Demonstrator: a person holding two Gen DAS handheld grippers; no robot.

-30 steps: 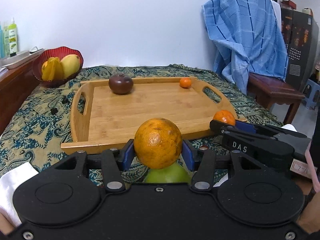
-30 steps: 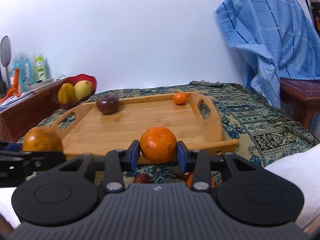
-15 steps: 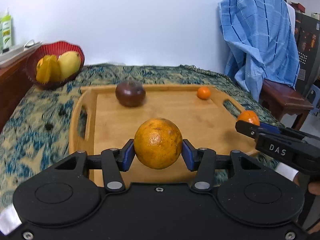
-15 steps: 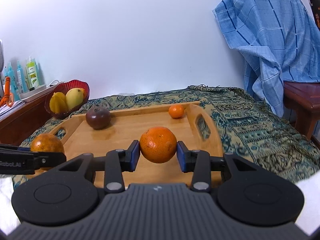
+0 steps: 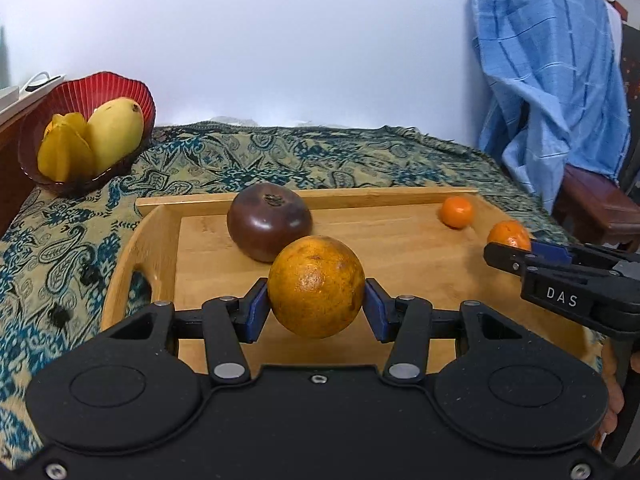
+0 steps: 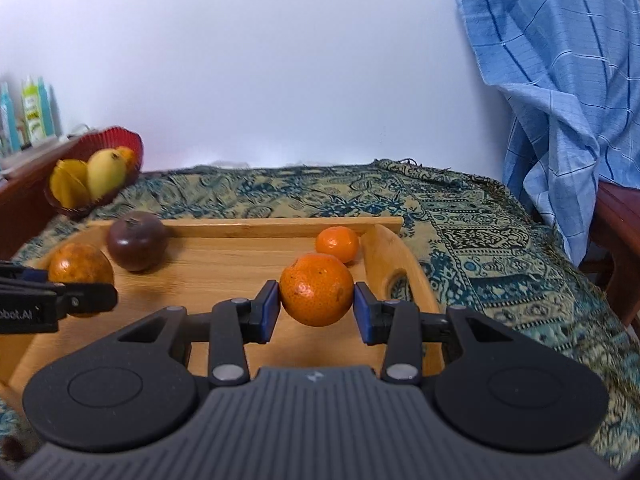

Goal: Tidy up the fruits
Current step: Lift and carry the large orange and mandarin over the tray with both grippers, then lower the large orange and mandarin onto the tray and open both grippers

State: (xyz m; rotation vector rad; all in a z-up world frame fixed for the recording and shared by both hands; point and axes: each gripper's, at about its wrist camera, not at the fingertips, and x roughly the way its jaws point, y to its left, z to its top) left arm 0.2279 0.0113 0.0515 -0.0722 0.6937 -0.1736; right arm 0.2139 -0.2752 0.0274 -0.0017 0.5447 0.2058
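My left gripper (image 5: 316,304) is shut on a large dull orange (image 5: 316,286) and holds it above the wooden tray (image 5: 400,264), just in front of a dark purple fruit (image 5: 269,222). My right gripper (image 6: 316,306) is shut on a bright orange (image 6: 316,289) above the tray's (image 6: 224,264) right side, near a small tangerine (image 6: 337,243) by the right handle. The tangerine also shows in the left wrist view (image 5: 456,211). The purple fruit (image 6: 137,240) sits at the tray's back left. Each gripper shows in the other's view: the right gripper (image 5: 520,254), the left gripper (image 6: 76,292).
A red bowl (image 5: 120,88) with a mango (image 5: 114,134) and yellow fruit stands at the back left on the patterned cloth (image 6: 460,232). A blue cloth (image 6: 560,80) hangs over a wooden chair at the right. Bottles (image 6: 34,114) stand on a shelf at the far left.
Both grippers have moved forward with their oranges, from the tray's near edge to over the tray. The green fruit below the left gripper has dropped out of view.
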